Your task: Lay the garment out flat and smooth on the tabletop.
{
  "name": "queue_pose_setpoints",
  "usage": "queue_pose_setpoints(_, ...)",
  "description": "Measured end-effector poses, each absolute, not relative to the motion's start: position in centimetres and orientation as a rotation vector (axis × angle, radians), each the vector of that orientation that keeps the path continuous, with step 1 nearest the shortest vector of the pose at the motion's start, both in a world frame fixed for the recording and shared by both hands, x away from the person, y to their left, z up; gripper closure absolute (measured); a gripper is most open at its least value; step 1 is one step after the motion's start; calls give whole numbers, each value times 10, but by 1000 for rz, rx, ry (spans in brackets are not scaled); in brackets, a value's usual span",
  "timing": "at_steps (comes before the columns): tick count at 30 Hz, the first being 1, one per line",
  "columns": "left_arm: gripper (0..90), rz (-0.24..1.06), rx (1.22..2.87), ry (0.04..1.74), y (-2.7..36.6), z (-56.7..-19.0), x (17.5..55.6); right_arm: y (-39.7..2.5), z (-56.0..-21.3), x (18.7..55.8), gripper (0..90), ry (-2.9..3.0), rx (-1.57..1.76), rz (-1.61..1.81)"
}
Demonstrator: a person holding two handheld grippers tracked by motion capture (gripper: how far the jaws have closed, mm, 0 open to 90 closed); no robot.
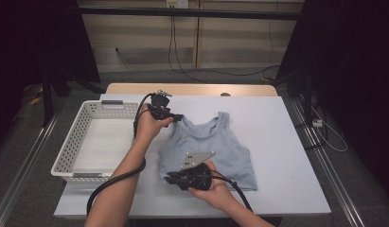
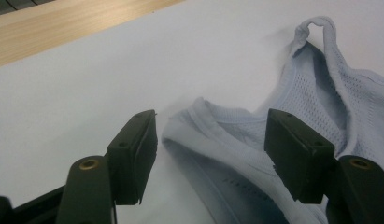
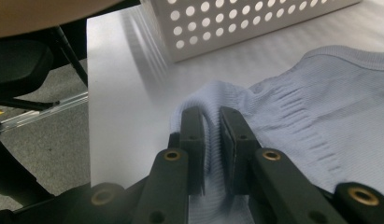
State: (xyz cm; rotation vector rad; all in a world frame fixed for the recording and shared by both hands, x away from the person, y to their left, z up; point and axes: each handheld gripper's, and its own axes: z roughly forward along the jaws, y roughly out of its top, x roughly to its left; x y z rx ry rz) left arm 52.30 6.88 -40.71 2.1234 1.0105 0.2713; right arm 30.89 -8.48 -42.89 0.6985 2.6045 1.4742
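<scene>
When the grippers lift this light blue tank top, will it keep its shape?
Probably not. The tank top already bunches between the right gripper's shut jaws, so it looks floppy. Its thin mesh knit suggests little weight; unheld parts would likely sag.

Left hand-held gripper (image 2: 210,140) gapes wide; right hand-held gripper (image 3: 212,135) is pinched nearly closed.

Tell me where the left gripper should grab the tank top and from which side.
Probably the near shoulder strap of the tank top. It lies looped and slightly raised off the table, right between the open jaws of the left gripper. Come in low from the basket side, as it points now. The right gripper already pinches the hem corner.
</scene>
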Motion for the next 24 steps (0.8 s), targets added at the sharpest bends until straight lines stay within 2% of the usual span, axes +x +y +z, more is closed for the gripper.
queue_pose_setpoints(16, 545, 326, 2189, 1040, 64, -440, 540, -89, -422, 303, 809, 2578, 686, 1473)
queue_pose_setpoints(24, 554, 323, 2185, 1029, 62, -455, 541, -88, -425, 303, 808, 2584, 677, 1464)
